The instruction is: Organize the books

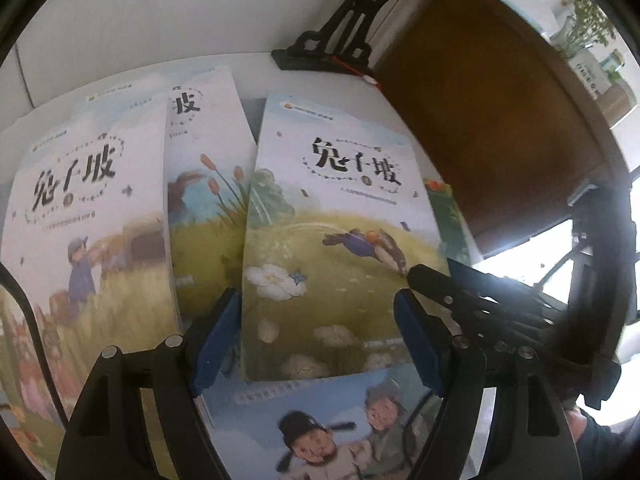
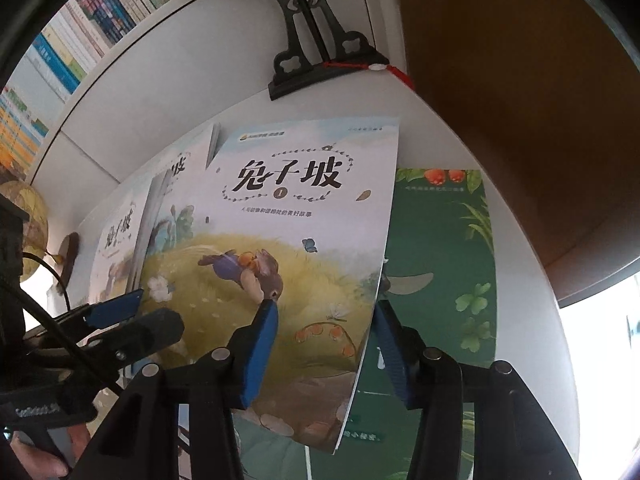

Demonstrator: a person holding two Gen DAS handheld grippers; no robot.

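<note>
White shelf (image 2: 520,240), right tool (image 2: 324,332) straddling rabbit book (image 2: 280,240), green book (image 2: 440,260) clearest there, left tool (image 1: 316,320) apart.

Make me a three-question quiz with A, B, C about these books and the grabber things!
1. Where does the green book with clover leaves lie?
A. On top of a black stand
B. Partly under the white picture book with a leaping rabbit
C. Upright against the wall

2. What colour are the gripper pads?
A. Red
B. Yellow
C. Blue

3. How is the right gripper?
A. Open, with the rabbit book's raised right edge between its fingers
B. Shut on nothing
C. Clamped on a black stand

Answers:
1 B: the rabbit book's right edge overlaps the green cover.
2 C: both wrist views show blue pads on black fingers.
3 A: one finger is over the cover and one is behind the edge, with a wide gap.
</note>
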